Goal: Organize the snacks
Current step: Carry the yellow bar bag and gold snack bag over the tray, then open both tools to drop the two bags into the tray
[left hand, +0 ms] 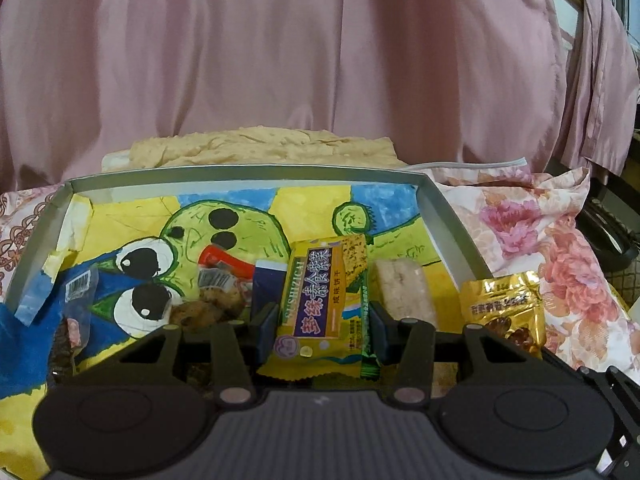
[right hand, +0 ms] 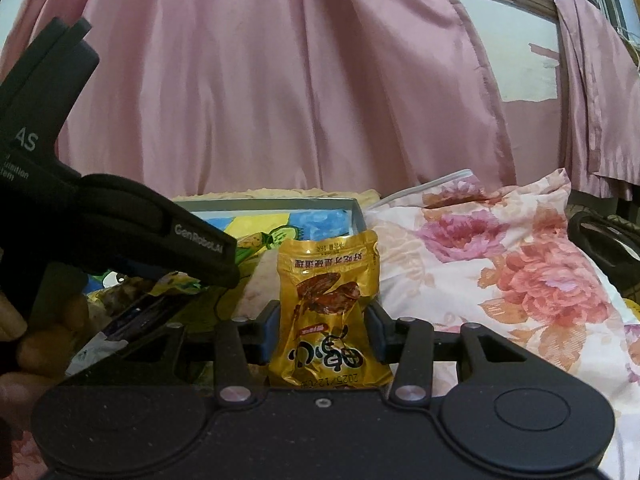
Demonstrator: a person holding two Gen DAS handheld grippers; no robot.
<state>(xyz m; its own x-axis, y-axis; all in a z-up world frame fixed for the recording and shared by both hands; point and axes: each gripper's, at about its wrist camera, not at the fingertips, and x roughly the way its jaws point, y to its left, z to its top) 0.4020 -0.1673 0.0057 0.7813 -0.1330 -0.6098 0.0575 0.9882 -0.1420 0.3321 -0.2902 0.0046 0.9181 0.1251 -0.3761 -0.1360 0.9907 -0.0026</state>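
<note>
Gripping mid-body, your left gripper [left hand: 323, 322] holds the light, crinkly yellow cracker packet [left hand: 326, 304]; your right gripper [right hand: 323, 326] pinches the slippery gold pouch [right hand: 330, 312].

The biscuit packet [left hand: 320, 300] is yellow with a purple label. The snack pouch [right hand: 328, 308] is gold; the bedsheet [right hand: 500, 264] bears pink flowers, the curtain [right hand: 280, 80] plain pink.

The left gripper [right hand: 120, 232] hides much of the tray [right hand: 356, 216] in the right wrist view. The yellow cracker packet [left hand: 320, 308] covers snacks behind it; small print is unreadable.
</note>
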